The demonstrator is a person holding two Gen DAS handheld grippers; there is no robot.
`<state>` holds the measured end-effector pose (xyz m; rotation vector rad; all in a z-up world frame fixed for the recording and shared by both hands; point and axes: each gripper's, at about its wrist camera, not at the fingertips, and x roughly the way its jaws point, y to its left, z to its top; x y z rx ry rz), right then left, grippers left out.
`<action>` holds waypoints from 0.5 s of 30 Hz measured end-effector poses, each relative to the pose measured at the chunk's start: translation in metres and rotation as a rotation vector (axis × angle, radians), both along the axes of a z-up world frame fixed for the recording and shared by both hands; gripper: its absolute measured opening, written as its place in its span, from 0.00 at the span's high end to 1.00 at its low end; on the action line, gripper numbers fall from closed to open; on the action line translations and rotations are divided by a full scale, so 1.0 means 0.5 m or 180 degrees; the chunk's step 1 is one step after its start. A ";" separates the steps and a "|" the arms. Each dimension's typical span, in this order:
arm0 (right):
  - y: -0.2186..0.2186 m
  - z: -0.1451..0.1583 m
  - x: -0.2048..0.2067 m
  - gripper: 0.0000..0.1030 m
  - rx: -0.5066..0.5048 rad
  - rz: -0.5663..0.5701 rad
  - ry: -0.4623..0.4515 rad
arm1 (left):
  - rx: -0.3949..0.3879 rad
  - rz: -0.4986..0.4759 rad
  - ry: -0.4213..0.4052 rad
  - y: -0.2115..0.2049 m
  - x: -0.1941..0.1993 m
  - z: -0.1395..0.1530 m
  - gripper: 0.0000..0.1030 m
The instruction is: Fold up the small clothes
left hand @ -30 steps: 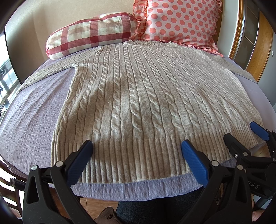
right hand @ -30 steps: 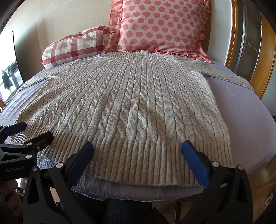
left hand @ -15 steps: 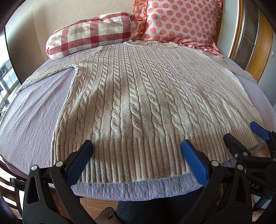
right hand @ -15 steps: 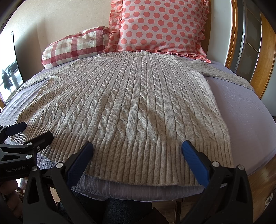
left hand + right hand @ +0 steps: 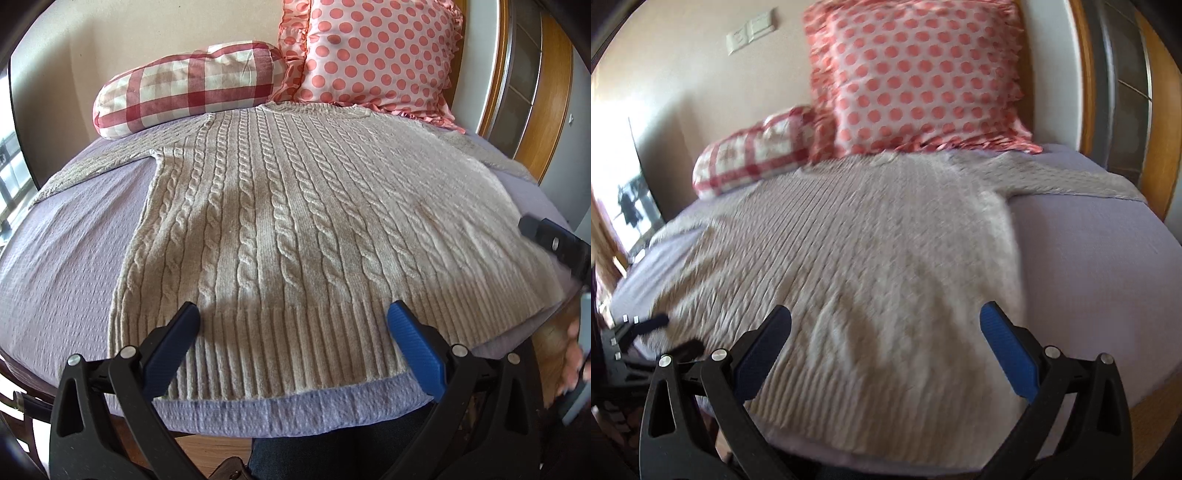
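A beige cable-knit sweater (image 5: 295, 221) lies flat, front up, on the lavender waffle-textured bedspread (image 5: 62, 266), its ribbed hem toward the near edge and its neckline touching a pink polka-dot ruffled pillow (image 5: 373, 55); a red-checked bolster (image 5: 184, 88) sits beside that. The left hand-held gripper (image 5: 291, 332) hovers released over the hem, blue ridged pads apart. The right hand-held gripper (image 5: 886, 332) (its view is motion-blurred) is likewise spread, grasping nothing, above the sweater's lower right part.

Right-wrist view's sweater (image 5: 871, 266) motion-blurred
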<state>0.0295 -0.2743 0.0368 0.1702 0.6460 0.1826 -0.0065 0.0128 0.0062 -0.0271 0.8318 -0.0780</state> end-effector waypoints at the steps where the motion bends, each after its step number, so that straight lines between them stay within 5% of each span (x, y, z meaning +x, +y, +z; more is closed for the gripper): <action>1: -0.049 0.022 0.021 0.01 0.0116 -0.0175 -0.0021 | -0.0128 0.0001 -0.0036 0.016 0.008 0.008 0.02; 6: -0.334 0.055 0.173 0.01 0.0924 -0.1129 0.0229 | -0.0237 0.0271 -0.0391 0.080 0.047 0.069 0.02; 10: -0.501 0.013 0.289 0.32 0.1283 -0.1777 0.0517 | -0.0250 0.0437 -0.0520 0.125 0.097 0.101 0.02; 15: -0.654 -0.057 0.378 0.53 0.1787 -0.2418 0.0631 | -0.0385 0.0638 -0.0508 0.185 0.154 0.113 0.02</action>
